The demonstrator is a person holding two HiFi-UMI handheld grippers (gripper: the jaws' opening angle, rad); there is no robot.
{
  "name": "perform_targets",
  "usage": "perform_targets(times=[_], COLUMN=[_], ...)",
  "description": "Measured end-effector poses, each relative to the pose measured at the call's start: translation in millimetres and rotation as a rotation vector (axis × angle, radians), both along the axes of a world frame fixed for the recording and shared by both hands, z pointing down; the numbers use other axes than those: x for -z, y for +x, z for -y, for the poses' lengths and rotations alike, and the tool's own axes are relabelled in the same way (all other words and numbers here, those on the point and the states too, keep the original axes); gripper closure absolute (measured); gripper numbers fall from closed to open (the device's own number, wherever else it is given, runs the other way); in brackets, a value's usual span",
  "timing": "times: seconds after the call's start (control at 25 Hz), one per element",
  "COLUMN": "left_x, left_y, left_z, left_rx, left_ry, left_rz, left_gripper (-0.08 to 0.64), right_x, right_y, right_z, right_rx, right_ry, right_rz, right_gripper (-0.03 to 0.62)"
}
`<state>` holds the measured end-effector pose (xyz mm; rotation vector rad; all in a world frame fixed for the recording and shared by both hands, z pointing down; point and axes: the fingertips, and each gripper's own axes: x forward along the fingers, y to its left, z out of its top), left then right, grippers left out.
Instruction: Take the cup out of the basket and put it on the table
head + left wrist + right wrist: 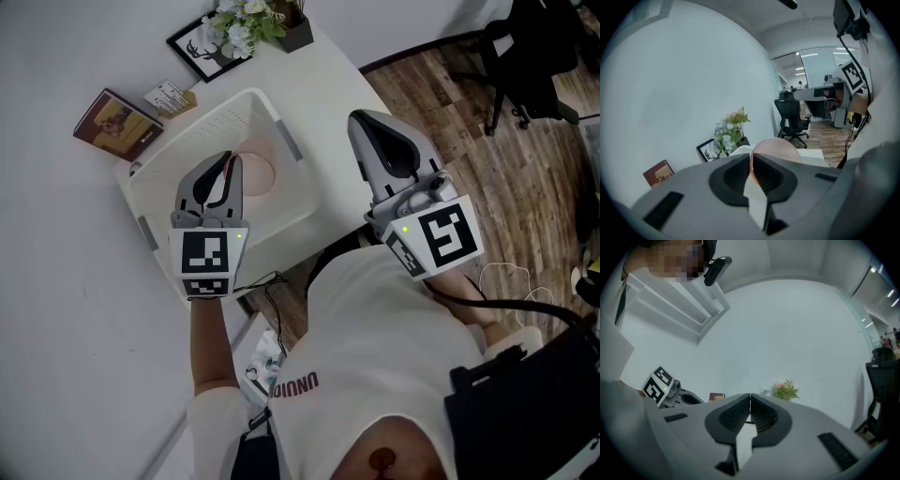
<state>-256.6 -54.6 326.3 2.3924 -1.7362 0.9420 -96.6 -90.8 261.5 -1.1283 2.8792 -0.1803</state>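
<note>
Nearest the head camera, a white shirt (375, 319) and both forearms are seen, with the two grippers held out over the table (75, 309).

**Right gripper** (364, 127): it is held at the table's edge, just to the right of the basket (211, 122). In the right gripper view its jaws are pressed together with nothing between them. It is judged idle.

**Left gripper** (230, 161): it is lowered into the basket. In the left gripper view its jaws are closed on the wall of the pink cup (776, 146), whose edge is seen pinched between the pads.

**Cup position:** in the head view the cup (261, 173) is located inside the basket, towards its right side and partly covered by the left gripper. Whether it has been raised off the basket floor cannot be determined.

**Progress:** the grasp is judged complete. Lifting the cup over the rim and setting it on the bare table is not yet done.

Beyond the basket, a book (117, 124), a picture frame (200, 49) and a pot of flowers (246, 21) are placed along the far edge.
</note>
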Motion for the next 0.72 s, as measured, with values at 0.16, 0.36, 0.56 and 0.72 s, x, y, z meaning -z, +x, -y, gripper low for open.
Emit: perform_targets(times=[0.16,0.36,0.56,0.72], left_x=[11.7,26.3,38.6,46.7], left_y=[-0.5,1.6,6.5,10.1], left_z=[-1.1,-3.8,-2.7,-1.8], left_rx=[0.017,0.034,0.042,0.046], left_ry=[0.052,0.116,0.163,0.195], left_rz=[0.012,-0.002,-0.019,-0.025], left_gripper=[0.528,0.528,0.528,0.528], right_x=[0.4,0.4,1.0,2.5], right_y=[-1.3,-1.4,2.2,4.8], right_z=[-1.7,-6.0,-5.0,-3.9], right_rx=[0.006,0.009,0.002,-0.001], right_ry=[0.004,0.01,0.012,0.016], right_rz=[0.002,0.003,0.002,0.005], right_gripper=[0.574,0.574,0.574,0.574])
